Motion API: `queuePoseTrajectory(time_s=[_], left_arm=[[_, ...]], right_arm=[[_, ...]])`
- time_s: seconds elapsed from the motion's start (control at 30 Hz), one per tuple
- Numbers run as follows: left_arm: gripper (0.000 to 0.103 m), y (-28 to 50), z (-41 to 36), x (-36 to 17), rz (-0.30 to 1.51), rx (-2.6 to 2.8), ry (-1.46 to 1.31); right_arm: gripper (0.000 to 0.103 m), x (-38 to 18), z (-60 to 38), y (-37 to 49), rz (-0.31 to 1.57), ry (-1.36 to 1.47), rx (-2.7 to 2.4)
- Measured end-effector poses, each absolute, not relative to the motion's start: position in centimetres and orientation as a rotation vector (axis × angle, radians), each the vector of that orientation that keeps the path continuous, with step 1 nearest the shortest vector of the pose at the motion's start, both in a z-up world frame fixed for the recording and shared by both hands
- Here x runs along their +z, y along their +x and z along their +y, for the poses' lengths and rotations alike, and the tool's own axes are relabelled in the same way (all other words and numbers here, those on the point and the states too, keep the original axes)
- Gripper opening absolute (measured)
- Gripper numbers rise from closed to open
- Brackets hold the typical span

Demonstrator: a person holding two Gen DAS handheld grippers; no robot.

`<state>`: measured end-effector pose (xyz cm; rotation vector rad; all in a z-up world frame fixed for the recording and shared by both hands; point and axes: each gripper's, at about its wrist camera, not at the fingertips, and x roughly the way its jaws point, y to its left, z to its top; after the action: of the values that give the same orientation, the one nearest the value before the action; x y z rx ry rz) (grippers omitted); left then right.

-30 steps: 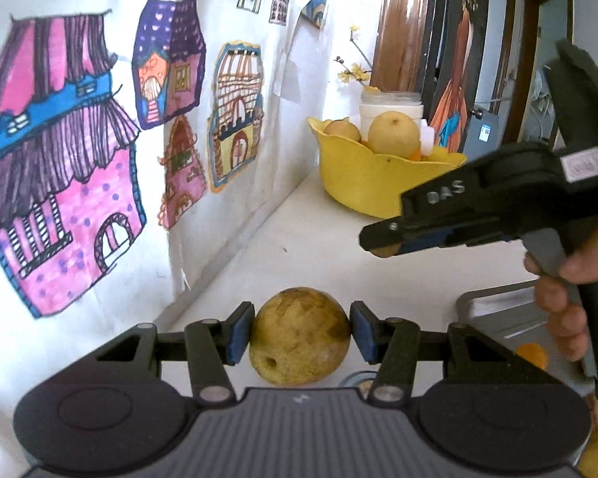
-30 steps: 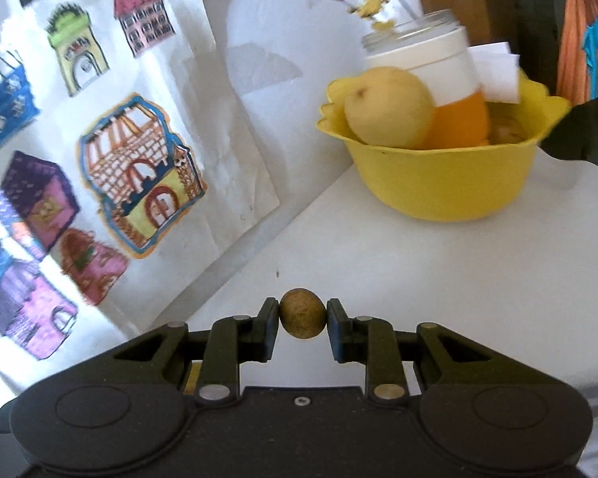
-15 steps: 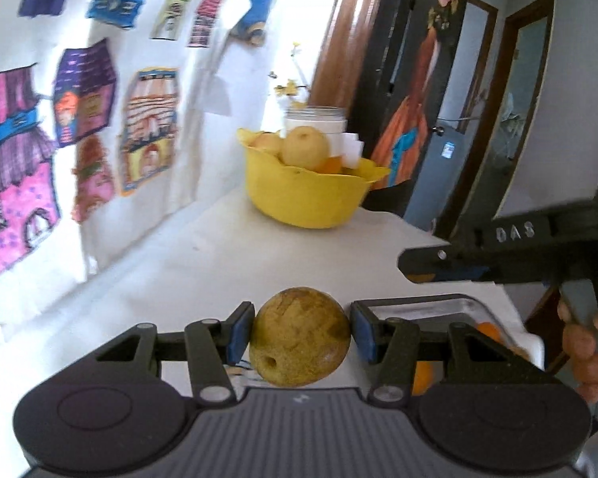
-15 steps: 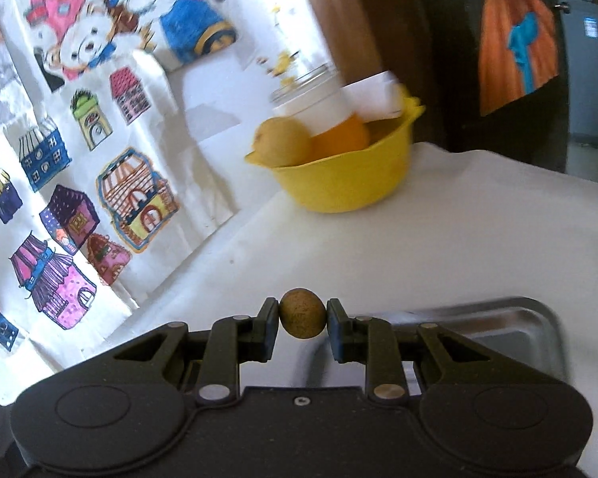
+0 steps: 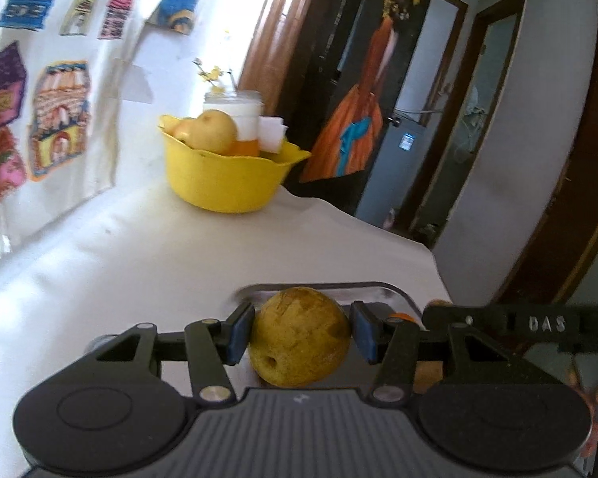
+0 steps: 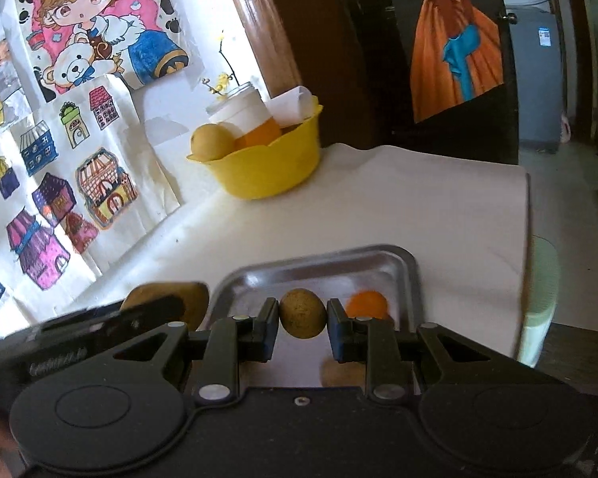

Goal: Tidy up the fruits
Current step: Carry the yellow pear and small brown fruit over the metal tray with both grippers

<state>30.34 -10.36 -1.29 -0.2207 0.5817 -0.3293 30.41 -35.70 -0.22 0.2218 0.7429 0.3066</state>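
My left gripper [image 5: 301, 334] is shut on a large brown-yellow pear [image 5: 299, 336], held above the near edge of a metal tray [image 5: 394, 294]. My right gripper [image 6: 302, 318] is shut on a small round brown fruit [image 6: 302, 312] over the same tray [image 6: 402, 267]. A small orange [image 6: 366, 303] lies in the tray. In the right wrist view the left gripper and its pear [image 6: 195, 298] show at the left. In the left wrist view the right gripper's black body [image 5: 518, 324] crosses at the right. A yellow bowl [image 5: 223, 183], also in the right wrist view [image 6: 267, 171], holds pears and an orange at the back.
A white jar [image 6: 245, 113] with a flower sprig stands in or behind the bowl. Children's drawings [image 6: 59, 183] cover the wall on the left. The white table's right edge [image 6: 524, 239] drops off near a pale green stool [image 6: 540, 290]. A dark doorway lies beyond.
Both grippers have drawn back from the yellow bowl and swung right, each still holding its fruit. The metal tray has come into view under them.
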Motion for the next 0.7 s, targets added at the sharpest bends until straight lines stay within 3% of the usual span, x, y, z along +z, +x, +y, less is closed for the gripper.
queuePoseTrajectory(time_s=[0.7], left_arm=[[0.056, 33.4, -14.8, -3.3, 0.698, -0.399, -0.140]], right_arm=[[0.028, -1.9, -35.6, 27.1, 0.825, 0.106, 0.293]])
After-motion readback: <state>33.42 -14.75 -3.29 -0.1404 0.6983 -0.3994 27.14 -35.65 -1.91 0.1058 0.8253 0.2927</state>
